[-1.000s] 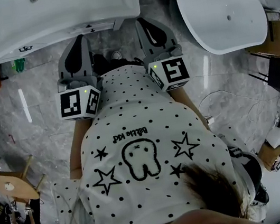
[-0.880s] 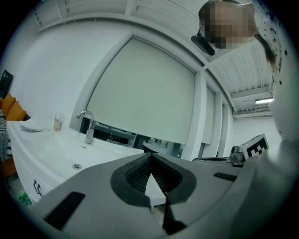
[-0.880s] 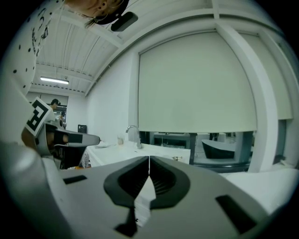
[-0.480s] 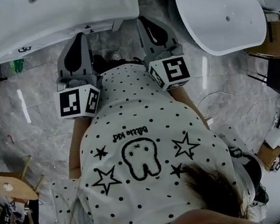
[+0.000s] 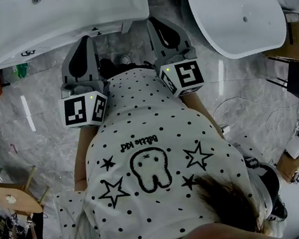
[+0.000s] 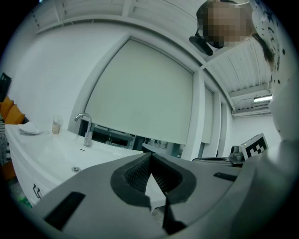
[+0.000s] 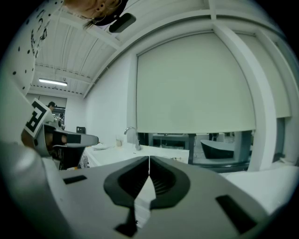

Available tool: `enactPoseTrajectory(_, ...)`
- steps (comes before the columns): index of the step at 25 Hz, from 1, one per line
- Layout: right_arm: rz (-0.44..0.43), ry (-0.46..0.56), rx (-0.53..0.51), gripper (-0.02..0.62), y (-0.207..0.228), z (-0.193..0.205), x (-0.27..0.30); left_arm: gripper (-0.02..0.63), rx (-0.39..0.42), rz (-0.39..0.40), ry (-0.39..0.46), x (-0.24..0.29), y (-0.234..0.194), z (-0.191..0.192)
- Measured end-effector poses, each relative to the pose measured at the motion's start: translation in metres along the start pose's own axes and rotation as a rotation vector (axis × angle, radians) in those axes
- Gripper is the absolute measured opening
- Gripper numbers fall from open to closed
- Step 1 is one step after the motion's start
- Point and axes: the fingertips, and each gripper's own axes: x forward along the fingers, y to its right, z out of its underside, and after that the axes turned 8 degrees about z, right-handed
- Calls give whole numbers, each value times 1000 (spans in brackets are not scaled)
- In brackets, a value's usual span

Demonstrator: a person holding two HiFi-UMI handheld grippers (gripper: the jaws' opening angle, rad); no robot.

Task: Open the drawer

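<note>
Two tongs, one in each hand, both empty. Left tongs (image 6: 150, 155): pads pressed together along their length with nothing between them, held level and aimed at a white counter (image 6: 51, 154) with a sunken basin and a chrome tap (image 6: 87, 128). Right tongs (image 7: 149, 158): likewise pressed together with nothing pinched, tipped slightly downward toward the same counter. One drawer (image 5: 104, 29): in the head view it shows only as a narrow white strip jutting from beneath the counter's front edge, just ahead of the tips of both tongs. Whether either tip touches it cannot be told. Two marker cubes, left cube (image 5: 83, 109) and right cube (image 5: 182, 77), sit at the rear of the tongs, close against the person's dotted shirt (image 5: 143, 146). One pale roller blind (image 7: 196, 84) is drawn down behind the counter. One oval white tub (image 5: 236, 9) stands to the right of the counter on a grey marble floor (image 5: 34, 148). One wooden stool (image 5: 14, 198) stands at lower left, well apart from the counter.
</note>
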Motion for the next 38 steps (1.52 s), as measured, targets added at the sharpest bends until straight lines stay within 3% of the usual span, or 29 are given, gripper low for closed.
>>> enactPoseTrajectory(6,7,5,6,14,-2,-3,-6,5,-17,40,-21,2,1,1)
enactPoseTrajectory(9,12,3,6,14,-3,1,-6,5,-9,24,-31,4,-11,6)
enactPoseTrajectory(18,65,-11,11,14,10,3,-23,6,21,-24,-147,-2,-36,31)
enactPoseTrajectory(26,105,-35,1,14,15,8,-31,6,13,-16,-246,-10,-50,60)
enactPoseTrajectory(35,109,-59,-19,14,18,6,-35,9,-2,-19,-326,-13,-64,86)
enactPoseTrajectory(38,100,-62,-35,14,15,6,-34,39,-14,-25,-343,-15,-66,93)
